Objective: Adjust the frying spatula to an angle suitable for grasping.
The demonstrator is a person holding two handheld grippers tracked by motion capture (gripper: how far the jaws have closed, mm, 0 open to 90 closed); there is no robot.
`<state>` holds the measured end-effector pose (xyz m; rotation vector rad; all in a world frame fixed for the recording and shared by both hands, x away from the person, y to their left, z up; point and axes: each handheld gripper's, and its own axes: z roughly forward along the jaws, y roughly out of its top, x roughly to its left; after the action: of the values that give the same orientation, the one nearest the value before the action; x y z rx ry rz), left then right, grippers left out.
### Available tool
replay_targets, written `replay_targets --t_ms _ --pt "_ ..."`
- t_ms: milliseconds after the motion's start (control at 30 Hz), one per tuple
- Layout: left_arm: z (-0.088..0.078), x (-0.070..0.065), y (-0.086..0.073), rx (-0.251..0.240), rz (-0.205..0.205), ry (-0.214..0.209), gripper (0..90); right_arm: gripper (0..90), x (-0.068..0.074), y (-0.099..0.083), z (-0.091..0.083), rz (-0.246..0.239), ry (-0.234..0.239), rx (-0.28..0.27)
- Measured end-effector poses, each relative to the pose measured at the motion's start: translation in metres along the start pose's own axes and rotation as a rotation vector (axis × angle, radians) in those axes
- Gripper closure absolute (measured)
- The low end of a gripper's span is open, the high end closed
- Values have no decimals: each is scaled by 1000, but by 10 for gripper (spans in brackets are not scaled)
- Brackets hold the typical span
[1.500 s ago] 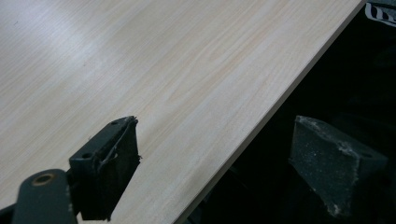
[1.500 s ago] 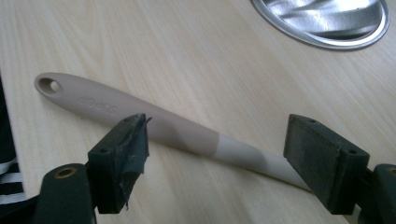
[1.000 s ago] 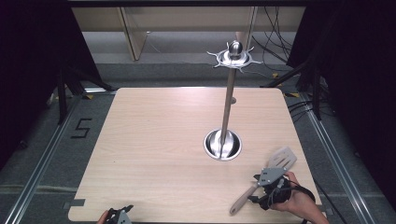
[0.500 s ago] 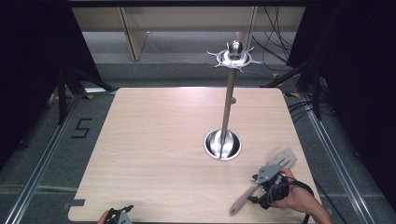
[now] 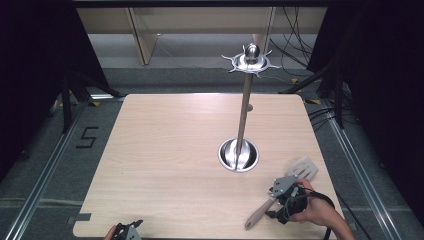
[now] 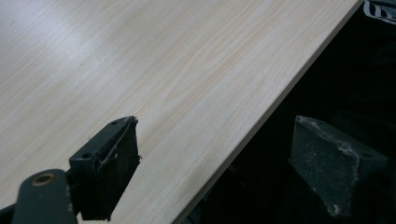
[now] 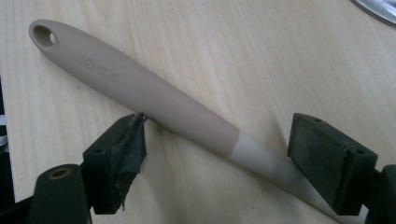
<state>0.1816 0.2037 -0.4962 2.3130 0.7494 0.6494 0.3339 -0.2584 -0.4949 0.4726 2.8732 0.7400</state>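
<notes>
- Pale wooden tabletop [image 5: 170,165] lies under both your grippers.
- Your right gripper [image 7: 217,154] has its fingers [image 7: 116,158] spread around the spatula [image 7: 154,105] handle, which lies flat on the wood.
- From the high view, the spatula's slotted blade [image 5: 304,168] points past the utensil stand [image 5: 240,152].
- Your left gripper [image 6: 217,170] has its fingers spread, straddling the tabletop's near edge.

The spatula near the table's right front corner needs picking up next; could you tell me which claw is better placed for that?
The right claw: its open jaws already sit either side of the spatula handle. The left claw is open at the table's near-left edge.
</notes>
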Motion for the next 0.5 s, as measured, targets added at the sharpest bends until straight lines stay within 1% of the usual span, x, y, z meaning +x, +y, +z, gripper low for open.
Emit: replay_targets --t_ms 33,100,167,200,233,267,300,333,367,400,467,500 --pt "0 0 0 0 0 0 148 214 0 0 0 2 0 3" --pt "2 -1 0 -8 -4 8 148 226 2 2 0 39 -16 15" --pt "2 -1 0 -7 -2 13 148 230 0 4 1 33 -15 9" --pt "2 -1 0 -7 -1 11 148 235 0 4 1 61 -13 11" --pt "1 -1 0 -6 2 11 148 243 -1 5 2 38 -9 5" --pt "1 -1 0 -3 5 9 148 254 -1 6 1 62 -17 11" --pt "-1 0 0 -1 2 -2 148 270 -1 7 2 52 -17 14" --pt "0 0 0 -3 1 1 148 298 -2 9 2 44 -25 21" --pt "2 0 0 -10 0 3 148 339 -3 12 2 48 -22 35" --pt "2 0 0 -7 2 3 148 360 -2 14 2 75 -27 41" --pt "2 -1 0 -6 0 10 148 400 -5 17 3 105 -41 52" --pt "2 -1 0 -6 0 10 148 400 -5 17 3 105 -41 52"
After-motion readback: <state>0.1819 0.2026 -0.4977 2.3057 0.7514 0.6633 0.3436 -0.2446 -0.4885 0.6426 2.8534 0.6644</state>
